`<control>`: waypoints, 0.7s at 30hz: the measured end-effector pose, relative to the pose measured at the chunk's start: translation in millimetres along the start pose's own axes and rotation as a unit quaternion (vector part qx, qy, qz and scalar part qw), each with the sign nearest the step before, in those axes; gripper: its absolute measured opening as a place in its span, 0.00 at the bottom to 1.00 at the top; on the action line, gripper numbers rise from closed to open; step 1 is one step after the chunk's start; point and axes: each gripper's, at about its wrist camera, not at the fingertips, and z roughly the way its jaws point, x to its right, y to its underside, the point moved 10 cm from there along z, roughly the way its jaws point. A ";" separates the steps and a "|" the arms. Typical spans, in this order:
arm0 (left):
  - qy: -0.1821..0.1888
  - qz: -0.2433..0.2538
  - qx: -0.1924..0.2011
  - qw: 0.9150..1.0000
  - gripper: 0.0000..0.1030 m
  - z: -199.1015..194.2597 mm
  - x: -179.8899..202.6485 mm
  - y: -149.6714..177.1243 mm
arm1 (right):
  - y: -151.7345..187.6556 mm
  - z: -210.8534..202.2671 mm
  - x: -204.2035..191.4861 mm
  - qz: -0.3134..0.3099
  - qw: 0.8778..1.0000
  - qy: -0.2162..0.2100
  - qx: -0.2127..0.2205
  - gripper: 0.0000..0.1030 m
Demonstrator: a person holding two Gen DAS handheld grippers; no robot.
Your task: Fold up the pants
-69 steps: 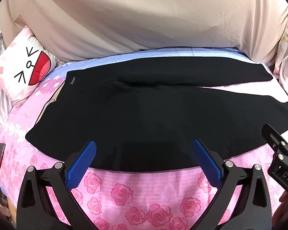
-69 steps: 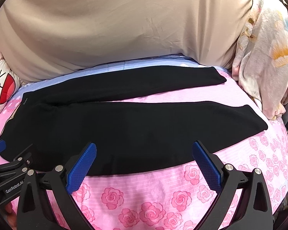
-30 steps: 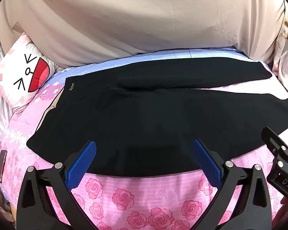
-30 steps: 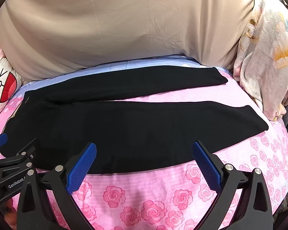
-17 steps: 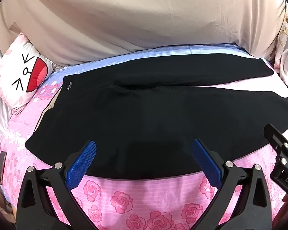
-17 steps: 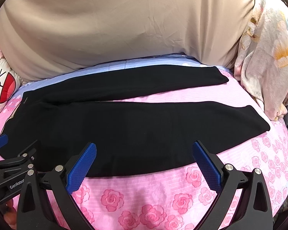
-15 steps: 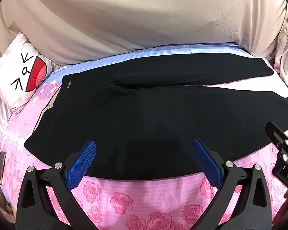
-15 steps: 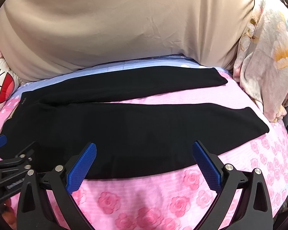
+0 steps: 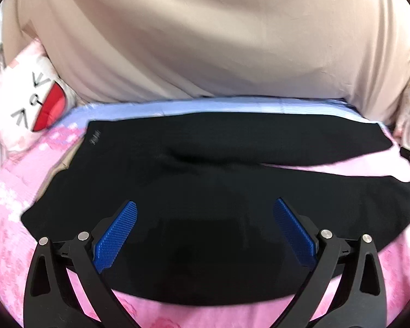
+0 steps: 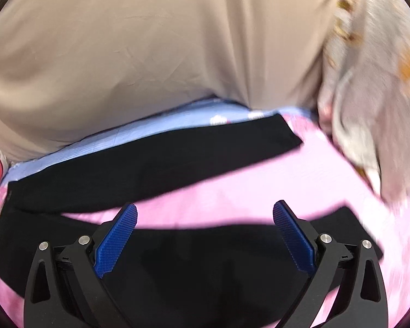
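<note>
Black pants (image 9: 205, 169) lie flat on the pink rose bedspread (image 9: 13, 246), waistband at the left and the two legs spread apart toward the right. My left gripper (image 9: 205, 218) is open and empty, low over the near leg close to the seat. My right gripper (image 10: 205, 218) is open and empty over the near leg (image 10: 205, 268) toward its hem. The far leg (image 10: 155, 161) lies beyond a strip of pink sheet (image 10: 287, 183). Both views are blurred.
A beige cloth (image 9: 205, 41) rises behind the bed. A cartoon-face pillow (image 9: 32, 104) sits at the far left. A floral blanket (image 10: 374, 95) hangs at the right. A blue striped sheet band (image 9: 218, 105) runs along the back.
Both grippers have moved forward and lower over the near pant leg, so the pants fill more of each view. The right gripper has shifted right, toward the hem. Both stay open.
</note>
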 end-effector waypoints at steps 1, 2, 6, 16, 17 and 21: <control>-0.010 0.013 -0.008 1.000 0.95 5.4 2.4 -1.4 | -2.7 14.3 7.8 -0.001 1.000 -0.003 -0.016 0.94; -0.015 0.025 -0.019 0.999 0.95 10.8 5.5 -2.2 | -2.8 24.7 13.5 -0.003 0.999 -0.005 -0.033 0.94; -0.015 0.050 -0.046 0.998 0.95 34.9 15.5 -7.5 | -11.9 54.6 40.7 -0.017 0.996 0.064 -0.054 0.94; -0.004 0.057 -0.064 0.996 0.95 56.3 24.8 -10.6 | -51.3 62.5 63.9 -0.003 0.995 0.096 -0.009 0.94; -0.002 0.057 -0.066 0.996 0.95 57.9 24.7 -11.0 | -57.3 72.5 72.0 0.013 0.997 0.078 -0.022 0.95; -0.006 0.059 -0.068 0.996 0.95 62.8 24.2 -12.9 | -77.9 100.1 107.3 0.056 0.996 0.066 -0.033 0.94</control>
